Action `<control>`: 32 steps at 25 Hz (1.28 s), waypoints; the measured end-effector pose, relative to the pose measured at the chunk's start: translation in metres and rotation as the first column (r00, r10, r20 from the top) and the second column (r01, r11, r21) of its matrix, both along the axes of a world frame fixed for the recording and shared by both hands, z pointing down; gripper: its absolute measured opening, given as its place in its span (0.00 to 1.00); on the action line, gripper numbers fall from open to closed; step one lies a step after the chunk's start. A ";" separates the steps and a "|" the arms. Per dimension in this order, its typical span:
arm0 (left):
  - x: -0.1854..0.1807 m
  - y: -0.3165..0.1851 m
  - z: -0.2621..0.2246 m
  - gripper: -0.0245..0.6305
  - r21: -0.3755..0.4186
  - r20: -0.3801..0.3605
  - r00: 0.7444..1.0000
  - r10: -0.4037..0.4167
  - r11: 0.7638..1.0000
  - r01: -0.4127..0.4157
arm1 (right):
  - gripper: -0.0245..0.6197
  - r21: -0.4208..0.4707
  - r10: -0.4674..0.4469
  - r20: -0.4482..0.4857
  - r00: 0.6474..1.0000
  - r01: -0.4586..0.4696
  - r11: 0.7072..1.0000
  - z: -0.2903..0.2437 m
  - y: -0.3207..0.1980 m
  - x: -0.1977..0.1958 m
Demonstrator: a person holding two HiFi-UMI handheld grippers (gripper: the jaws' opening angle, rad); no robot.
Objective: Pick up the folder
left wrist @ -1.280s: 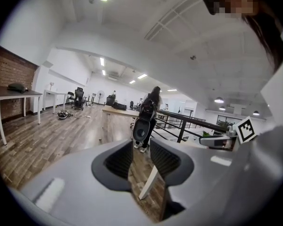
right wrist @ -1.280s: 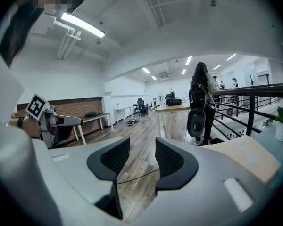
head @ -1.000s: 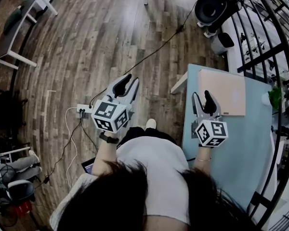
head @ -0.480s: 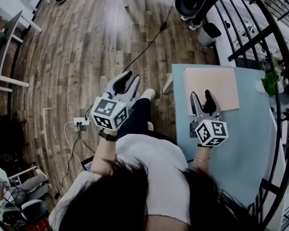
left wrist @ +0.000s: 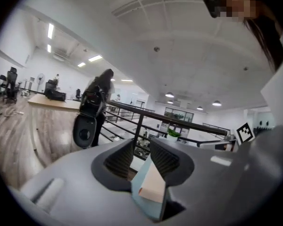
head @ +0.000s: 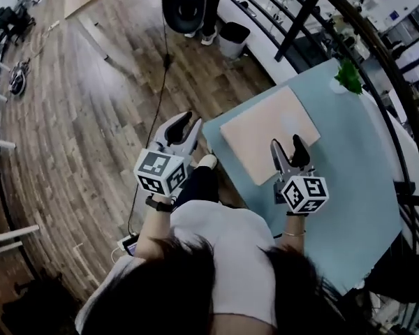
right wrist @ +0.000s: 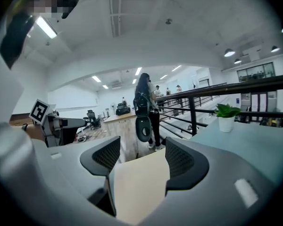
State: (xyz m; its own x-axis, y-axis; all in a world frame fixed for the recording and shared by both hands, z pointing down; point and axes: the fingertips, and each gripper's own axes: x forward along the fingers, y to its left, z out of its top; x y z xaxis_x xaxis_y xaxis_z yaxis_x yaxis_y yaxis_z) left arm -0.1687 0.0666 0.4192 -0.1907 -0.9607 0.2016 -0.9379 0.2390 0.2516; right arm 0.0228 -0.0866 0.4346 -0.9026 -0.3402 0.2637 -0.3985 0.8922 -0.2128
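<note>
Two tools approach, both empty: left hand-held gripper (head: pixel 185 121) narrowly parted, centre-left; right hand-held gripper (head: pixel 286 145), jaws just been opening wide, at the near edge of the tan folder (head: pixel 262 128), flat on the counter (head: pixel 349 166), centre-right. Next, probably: lower and close on that edge.

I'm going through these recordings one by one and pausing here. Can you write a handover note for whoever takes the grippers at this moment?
Left gripper: jaws slightly apart, empty, over the floor just off the table's corner.
Right gripper: open, jaws have just been opening, nothing between them, above the folder's near edge.
Folder: lies flat on the table near that corner, ungripped.
Done: nothing picked up yet.
Left: probably lower the right gripper to the folder's edge, close on it and lift.
</note>
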 end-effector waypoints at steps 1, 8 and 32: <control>-0.005 -0.020 -0.001 0.22 0.001 -0.004 0.999 0.050 0.999 -0.050 | 0.47 -0.002 0.047 -0.005 0.999 -0.047 0.999 -0.002 -0.011 0.001; -0.019 -0.127 -0.009 0.22 -0.009 -0.006 0.937 0.348 0.937 -0.348 | 0.54 -0.023 0.323 -0.030 0.946 -0.323 0.946 -0.006 -0.058 0.023; 0.081 -0.242 0.038 0.22 -0.112 -0.117 0.620 0.776 0.610 -0.784 | 0.57 -0.156 0.723 -0.069 0.687 -0.724 0.672 0.032 -0.048 0.121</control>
